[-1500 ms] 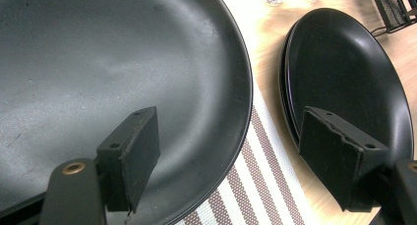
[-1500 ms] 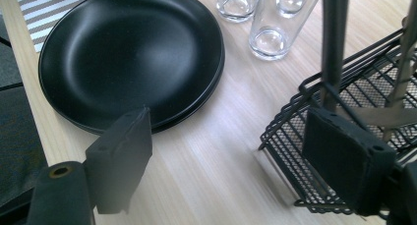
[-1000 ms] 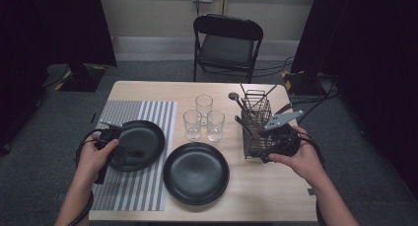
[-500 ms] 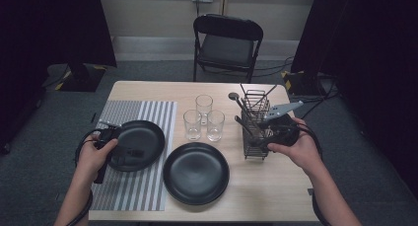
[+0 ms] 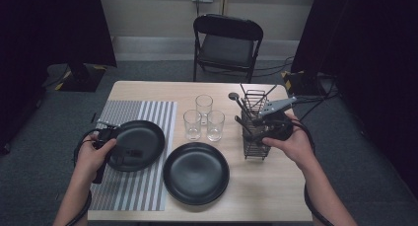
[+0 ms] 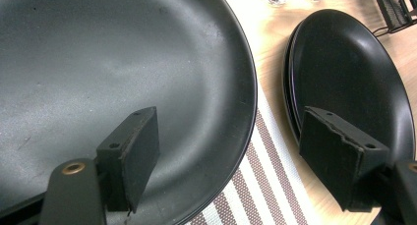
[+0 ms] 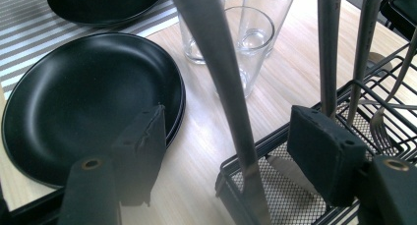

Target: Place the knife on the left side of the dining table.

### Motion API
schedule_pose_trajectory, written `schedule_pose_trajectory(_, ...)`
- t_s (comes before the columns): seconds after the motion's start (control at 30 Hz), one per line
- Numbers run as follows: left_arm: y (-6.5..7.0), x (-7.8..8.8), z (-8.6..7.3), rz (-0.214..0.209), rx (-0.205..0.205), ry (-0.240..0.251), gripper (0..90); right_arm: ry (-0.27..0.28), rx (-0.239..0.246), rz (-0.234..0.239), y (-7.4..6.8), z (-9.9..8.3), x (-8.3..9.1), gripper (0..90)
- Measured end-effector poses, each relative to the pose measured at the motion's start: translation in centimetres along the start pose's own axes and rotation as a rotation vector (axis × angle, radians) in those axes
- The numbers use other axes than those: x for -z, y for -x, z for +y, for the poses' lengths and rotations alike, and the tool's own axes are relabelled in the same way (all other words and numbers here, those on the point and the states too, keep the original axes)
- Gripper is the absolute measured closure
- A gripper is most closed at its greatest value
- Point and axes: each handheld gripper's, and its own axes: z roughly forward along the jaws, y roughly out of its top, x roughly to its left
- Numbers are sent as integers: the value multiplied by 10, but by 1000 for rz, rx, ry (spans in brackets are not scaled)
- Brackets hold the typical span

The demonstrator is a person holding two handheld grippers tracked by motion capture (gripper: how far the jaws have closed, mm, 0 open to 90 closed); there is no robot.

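A knife handle [image 7: 216,72] stands between the right gripper's [image 7: 236,146] fingers.

Worktop [image 5: 266,186] evenly lit from overhead; surroundings dim. Soft glare on black plate [image 6: 123,63]; near utensil handle [image 7: 216,63] blurred.

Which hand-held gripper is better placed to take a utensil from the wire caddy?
The right hand-held gripper: its open jaws already straddle a utensil handle in the wire caddy. The left hand-held gripper is at the black plate.
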Motion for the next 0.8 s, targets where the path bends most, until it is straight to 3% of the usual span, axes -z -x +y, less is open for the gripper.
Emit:
schedule_pose_trajectory(0.17,0,0,2,-6,-9,-3,230,20,-4,11,4,0,-5,389)
schedule_pose_trajectory(0.53,0,1,2,-8,4,4,230,57,-24,33,10,-1,-13,467)
schedule_pose_trajectory(0.8,0,3,2,-5,-5,3,230,59,-10,40,12,-2,-14,530)
